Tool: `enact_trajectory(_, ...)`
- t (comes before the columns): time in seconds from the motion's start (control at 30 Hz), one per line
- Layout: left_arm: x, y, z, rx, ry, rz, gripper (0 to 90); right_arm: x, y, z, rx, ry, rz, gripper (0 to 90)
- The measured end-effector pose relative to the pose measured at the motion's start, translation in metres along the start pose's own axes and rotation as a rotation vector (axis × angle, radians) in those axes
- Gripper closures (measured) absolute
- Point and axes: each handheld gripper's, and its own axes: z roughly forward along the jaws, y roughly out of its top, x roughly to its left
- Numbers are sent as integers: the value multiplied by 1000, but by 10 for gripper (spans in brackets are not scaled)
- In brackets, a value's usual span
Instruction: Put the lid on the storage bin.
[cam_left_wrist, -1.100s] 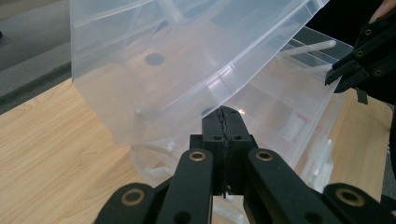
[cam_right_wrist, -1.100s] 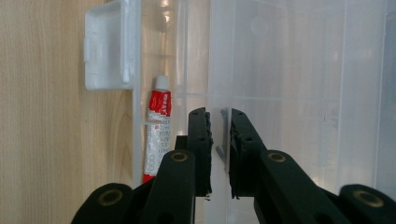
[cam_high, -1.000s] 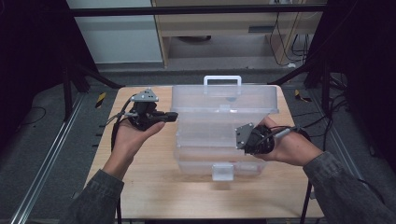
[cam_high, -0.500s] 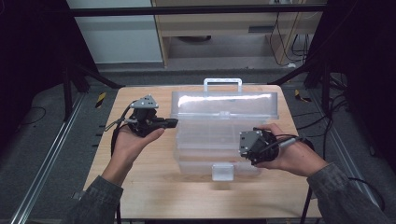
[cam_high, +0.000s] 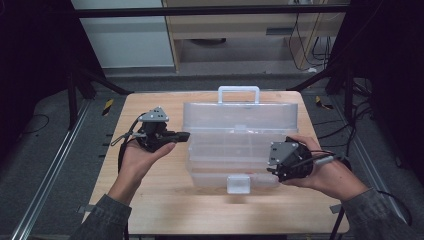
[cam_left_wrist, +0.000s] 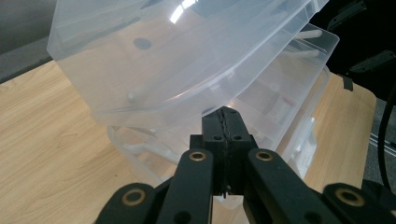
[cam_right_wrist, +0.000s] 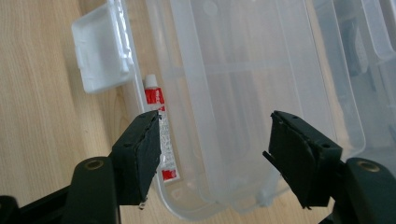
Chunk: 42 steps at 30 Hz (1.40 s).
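A clear plastic toolbox (cam_high: 240, 145) with a white handle (cam_high: 239, 92) and a white front latch (cam_high: 238, 183) lies mid-table. Its lid (cam_left_wrist: 154, 60) stands partly raised over the base. My left gripper (cam_high: 182, 135) is shut and empty, its tips right at the lid's rim on the box's left side (cam_left_wrist: 223, 116). My right gripper (cam_high: 272, 169) is at the box's front right corner. Its jaws have just been opening and now stand apart (cam_right_wrist: 210, 144), with the lid's front edge between them but unpressed. A red and white tube (cam_right_wrist: 159, 135) lies inside by the latch (cam_right_wrist: 100, 51).
The wooden table (cam_high: 150, 200) has bare room to the left of the box and along its front. Both forearms enter from the bottom. Dark frame bars and cables surround the table, and a metal rail (cam_high: 45, 185) runs along the floor on the left.
The right gripper's jaws have opened and that hand has slid a little toward the right and the table's front. The lid's far edge sits slightly lower in view. The left gripper has stayed put.
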Motion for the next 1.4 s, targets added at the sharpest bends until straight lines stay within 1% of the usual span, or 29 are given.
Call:
enact_trajectory(0.1,-1,-2,0,-1,2,1,898,0,-5,-2,2,-10,14,324)
enact_trajectory(0.2,-1,-3,0,1,2,6,899,0,-13,-4,-8,-15,52,313)
enact_trajectory(0.3,-2,-5,0,2,0,5,898,-1,-17,-4,-6,-13,58,309)
enact_trajectory(0.43,-1,-8,1,4,1,-2,898,-1,-24,-6,-5,-24,78,294)
enact_trajectory(0.6,-2,-11,2,4,-1,0,898,-1,-34,-8,-4,-41,109,281)
enact_trajectory(0.67,-2,-12,2,0,0,1,898,0,-40,-9,-6,-50,133,272)
enact_trajectory(0.7,-2,-13,2,3,-2,6,898,0,-40,-9,-6,-50,133,272)
enact_trajectory(0.8,-3,-17,3,7,-5,8,898,1,-47,-9,-7,-59,159,256)
enact_trajectory(0.87,-3,-20,4,5,-9,3,898,1,-55,-8,-10,-71,195,243)
enact_trajectory(0.9,-3,-21,4,6,-10,3,898,1,-55,-8,-10,-71,195,243)
enact_trajectory(0.93,-3,-24,5,7,-12,0,898,1,-60,-6,-10,-79,222,237)
enact_trajectory(0.97,-3,-24,5,7,-12,0,898,0,-63,-6,-7,-80,230,235)
enact_trajectory(1.03,-3,-26,5,4,-14,-8,899,0,-65,-5,-5,-85,234,233)
enact_trajectory(1.13,-4,-28,6,2,-15,-5,898,-2,-72,-4,1,-98,259,229)
enact_trajectory(1.23,-4,-29,6,2,-13,-3,899,-3,-75,-5,-1,-107,272,229)
enact_trajectory(1.27,-4,-29,6,2,-14,-5,898,-3,-78,-6,-1,-114,282,227)
enact_trajectory(1.37,-5,-30,5,-1,-11,-4,898,-2,-81,-5,3,-117,290,225)
enact_trajectory(1.4,-5,-32,5,-4,-17,-3,898,-1,-84,-4,10,-121,295,222)
